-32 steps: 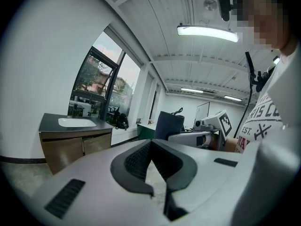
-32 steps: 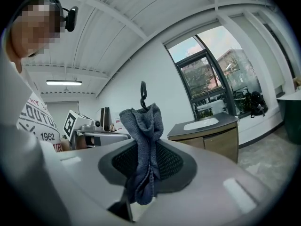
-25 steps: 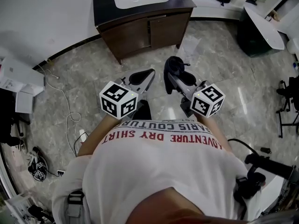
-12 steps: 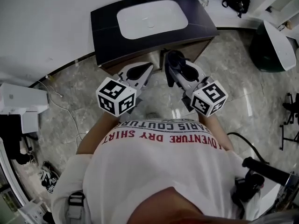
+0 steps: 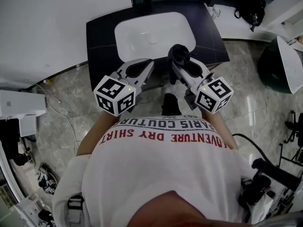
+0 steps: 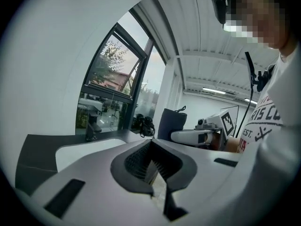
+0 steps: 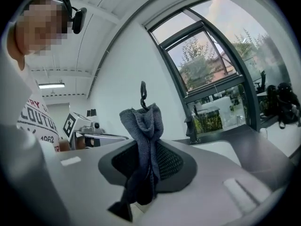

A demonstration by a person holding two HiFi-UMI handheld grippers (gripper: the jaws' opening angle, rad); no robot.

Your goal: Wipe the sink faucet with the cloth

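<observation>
Head view: person stands at the dark vanity surface (image 5: 102,41), both claws held over the front edge of the white sink basin (image 5: 151,30).

Right claw (image 5: 182,66): clenched on a dark grey-blue cloth (image 7: 141,121). The cloth is bunched between the jaws and sticks up past the tips.

Left claw (image 6: 151,147): jaws closed together, nothing between them.

Black faucet (image 7: 190,125) stands at the far side of the basin, below the window. The cloth is well apart from it, no contact.
</observation>
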